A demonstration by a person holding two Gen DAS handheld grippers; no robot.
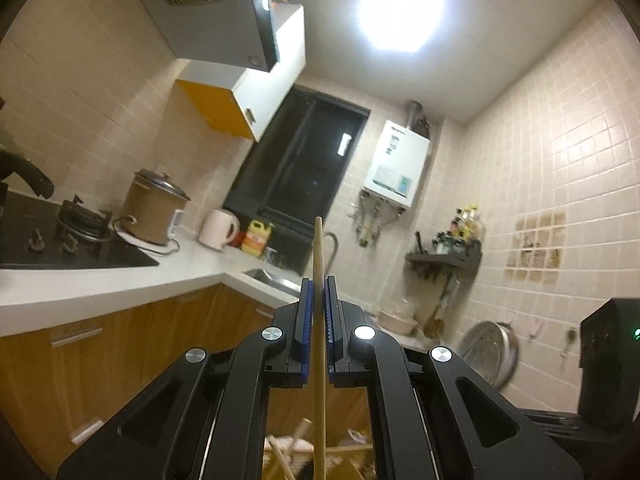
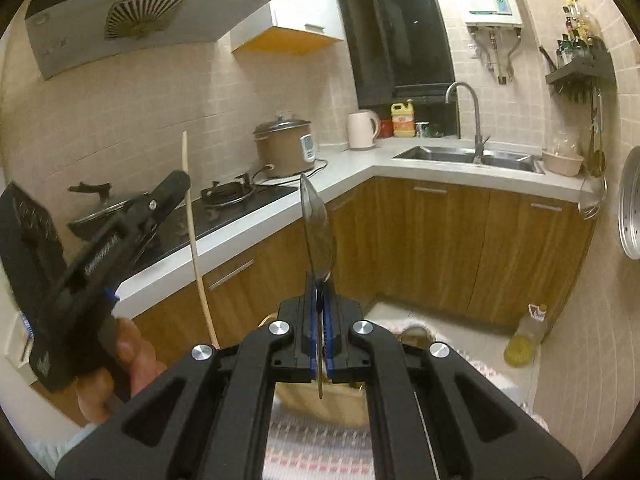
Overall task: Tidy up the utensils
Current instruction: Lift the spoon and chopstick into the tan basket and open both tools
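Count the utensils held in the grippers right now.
2. A wooden chopstick is clamped upright in the left gripper; a metal spoon is clamped in the right gripper. More chopsticks lie below, partly hidden.

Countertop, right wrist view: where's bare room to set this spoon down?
Bare white countertop runs from the rice cooker round the corner to the sink, in front of the kettle. Another bare strip fronts the gas stove. The back corner is crowded with the kettle and detergent bottle.
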